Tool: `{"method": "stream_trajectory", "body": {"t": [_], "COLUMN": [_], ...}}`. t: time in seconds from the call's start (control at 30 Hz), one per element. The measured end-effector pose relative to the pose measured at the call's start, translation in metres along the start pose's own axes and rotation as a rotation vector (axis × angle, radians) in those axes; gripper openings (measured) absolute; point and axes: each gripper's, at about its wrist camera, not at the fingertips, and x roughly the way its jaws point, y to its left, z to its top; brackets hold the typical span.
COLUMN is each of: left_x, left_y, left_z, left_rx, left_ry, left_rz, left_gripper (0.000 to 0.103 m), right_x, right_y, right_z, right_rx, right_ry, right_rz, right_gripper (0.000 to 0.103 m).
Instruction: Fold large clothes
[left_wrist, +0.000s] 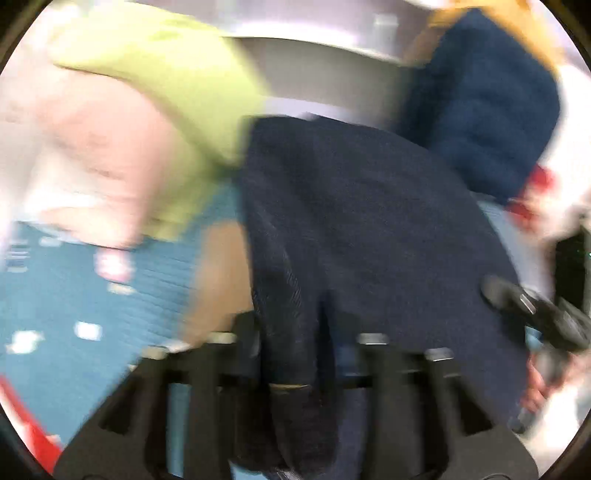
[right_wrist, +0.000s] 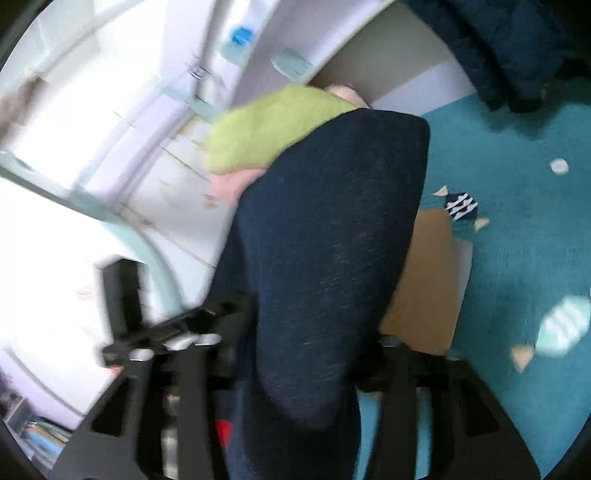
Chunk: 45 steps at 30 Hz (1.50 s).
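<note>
Left wrist view, blurred: dark navy garment (left_wrist: 362, 229) fills centre, bunched fold running down between fingers of left claw (left_wrist: 295, 354) at 6 o'clock — pads hidden by cloth, grip cannot be told. Green cloth (left_wrist: 177, 96) at 10 o'clock over pink cloth (left_wrist: 92, 158); teal patterned bed cover (left_wrist: 74, 295) at 8 o'clock; blue quilted jacket (left_wrist: 487, 110) at 2 o'clock. Right wrist view: same garment hangs over right claw (right_wrist: 306, 354) — grip likewise unclear. Tan patch (right_wrist: 424, 280) at 4 o'clock.
</note>
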Motion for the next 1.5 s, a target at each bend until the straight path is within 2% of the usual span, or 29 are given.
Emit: {"method": "stream_trajectory", "body": {"t": [0.03,0.1,0.13,0.2,0.3,0.37,0.43,0.5,0.57,0.6,0.73,0.87,0.93,1.1,1.23,1.5], "left_x": [0.013,0.03,0.037,0.039,0.023,0.003,-0.017,-0.045,-0.068,-0.079,-0.104,-0.13,-0.139,-0.158,-0.17,-0.182], "left_y": [0.008,0.01,0.008,0.004,-0.017,-0.044,-0.066,-0.098,-0.124,-0.137,-0.166,-0.202,-0.216,-0.243,-0.257,-0.274], "left_z": [0.003,-0.001,-0.009,-0.025,-0.053,-0.07,-0.086,-0.101,-0.112,-0.121,-0.145,-0.166,-0.171,-0.181,-0.186,-0.189], "left_rx": [-0.003,0.028,0.038,0.036,0.031,0.027,0.019,0.009,-0.011,-0.033,-0.114,-0.07,-0.064,-0.035,-0.016,0.013], "left_ry": [-0.03,-0.032,-0.017,-0.023,-0.057,-0.097,-0.12,-0.15,-0.179,-0.185,-0.151,-0.167,-0.159,-0.197,-0.219,-0.231], "left_rz": [0.131,0.246,0.275,0.264,0.263,0.225,0.211,0.16,0.151,0.141,0.061,0.069,0.041,0.016,-0.002,-0.036], "left_gripper": [0.091,0.091,0.091,0.091,0.091,0.091,0.091,0.092,0.093,0.093,0.093,0.093,0.093,0.093,0.093,0.093], "right_x": [0.016,0.015,0.005,-0.018,-0.059,-0.089,-0.125,-0.151,-0.179,-0.183,-0.221,-0.244,-0.254,-0.27,-0.279,-0.282], "right_y": [-0.005,-0.014,-0.016,-0.017,-0.009,-0.001,0.009,0.014,0.021,0.018,0.006,0.003,0.005,0.014,0.015,0.018], "right_z": [0.003,-0.001,-0.005,-0.01,-0.017,-0.022,-0.032,-0.047,-0.073,-0.082,-0.13,-0.159,-0.17,-0.185,-0.191,-0.193], "right_rx": [0.008,0.033,0.032,0.003,-0.065,-0.11,-0.173,-0.219,-0.25,-0.249,-0.207,-0.197,-0.201,-0.27,-0.277,-0.286], "right_ry": [0.026,-0.029,-0.075,-0.138,-0.207,-0.263,-0.336,-0.367,-0.388,-0.395,-0.445,-0.485,-0.504,-0.541,-0.567,-0.563], "right_rz": [-0.126,-0.123,-0.122,-0.148,-0.187,-0.227,-0.303,-0.376,-0.462,-0.498,-0.581,-0.67,-0.713,-0.791,-0.799,-0.78], "right_gripper": [0.067,0.068,0.072,0.082,0.082,0.082,0.082,0.082,0.083,0.09,0.092,0.093,0.093,0.093,0.093,0.093]}}
